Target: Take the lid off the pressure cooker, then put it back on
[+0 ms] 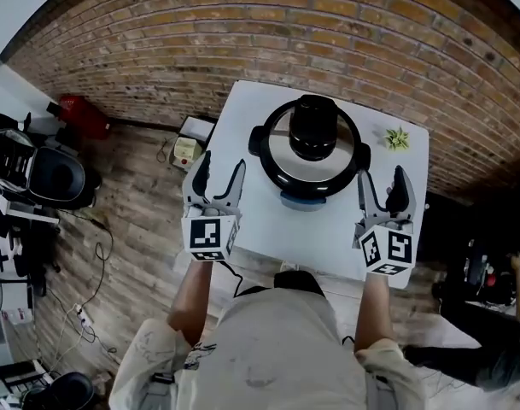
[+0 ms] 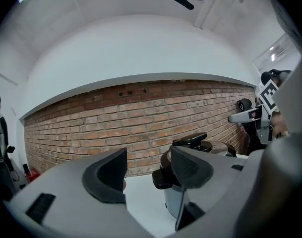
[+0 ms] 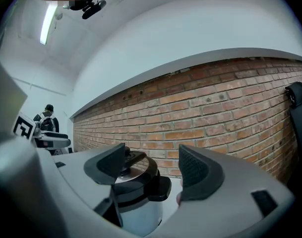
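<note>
Head view shows us the pressure cooker (image 1: 270, 174), lid (image 1: 312, 133) on, at the far middle of the white table (image 1: 247, 225). Our left gripper (image 1: 221, 171) and right gripper (image 1: 382, 182) sit to its near left and near right, clear of it, both claws wide and empty.

Beige shirt (image 1: 277, 348); left gripper (image 1: 222, 162) and right gripper (image 1: 381, 174) are grey with black jaws.

Brick wall (image 1: 242, 24) at the back, w/ plain white wall (image 2: 141, 48) above it & a strip light (image 3: 47, 24) on the ceiling. Floor (image 1: 123, 220) is wood planks. White table (image 1: 251, 220) stands near the brick. Left of it: a beige box (image 1: 187, 150) on the floor, a red thing (image 1: 82, 114) at the wall base, a black chair (image 1: 59, 178) further left. Cables (image 1: 102, 254) trail over the planks; power strip (image 1: 80, 317) nearby.
</note>
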The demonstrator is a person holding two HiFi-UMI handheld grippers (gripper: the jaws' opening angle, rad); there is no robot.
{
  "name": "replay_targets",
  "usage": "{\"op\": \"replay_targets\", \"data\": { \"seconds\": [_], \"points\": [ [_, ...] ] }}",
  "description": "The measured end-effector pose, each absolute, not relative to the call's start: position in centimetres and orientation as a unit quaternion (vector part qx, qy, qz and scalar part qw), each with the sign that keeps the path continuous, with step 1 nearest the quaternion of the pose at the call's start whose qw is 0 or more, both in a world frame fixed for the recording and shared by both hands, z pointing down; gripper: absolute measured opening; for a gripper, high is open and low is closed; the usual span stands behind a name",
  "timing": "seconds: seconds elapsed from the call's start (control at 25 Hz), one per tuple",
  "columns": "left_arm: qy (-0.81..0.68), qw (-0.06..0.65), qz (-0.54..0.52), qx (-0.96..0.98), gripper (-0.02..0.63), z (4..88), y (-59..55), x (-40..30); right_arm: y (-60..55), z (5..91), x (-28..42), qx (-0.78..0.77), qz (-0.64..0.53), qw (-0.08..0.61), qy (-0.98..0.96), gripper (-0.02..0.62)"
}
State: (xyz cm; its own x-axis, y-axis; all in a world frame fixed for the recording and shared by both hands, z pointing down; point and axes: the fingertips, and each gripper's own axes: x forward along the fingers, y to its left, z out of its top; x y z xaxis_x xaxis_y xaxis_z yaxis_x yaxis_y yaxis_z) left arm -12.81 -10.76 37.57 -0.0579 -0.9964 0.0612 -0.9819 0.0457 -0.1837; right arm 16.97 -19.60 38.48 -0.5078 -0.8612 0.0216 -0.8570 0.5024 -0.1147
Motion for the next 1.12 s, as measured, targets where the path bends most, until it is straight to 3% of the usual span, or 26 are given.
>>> {"op": "replay_targets", "data": {
  "seconds": [1.12],
  "points": [
    [0.633,0.04,-0.048,-0.772,0.293,36.8,-22.0,-16.4,-24.0,34.5,13.2,-0.576,-0.01,0.014,0.817,0.337]
  ]
}}
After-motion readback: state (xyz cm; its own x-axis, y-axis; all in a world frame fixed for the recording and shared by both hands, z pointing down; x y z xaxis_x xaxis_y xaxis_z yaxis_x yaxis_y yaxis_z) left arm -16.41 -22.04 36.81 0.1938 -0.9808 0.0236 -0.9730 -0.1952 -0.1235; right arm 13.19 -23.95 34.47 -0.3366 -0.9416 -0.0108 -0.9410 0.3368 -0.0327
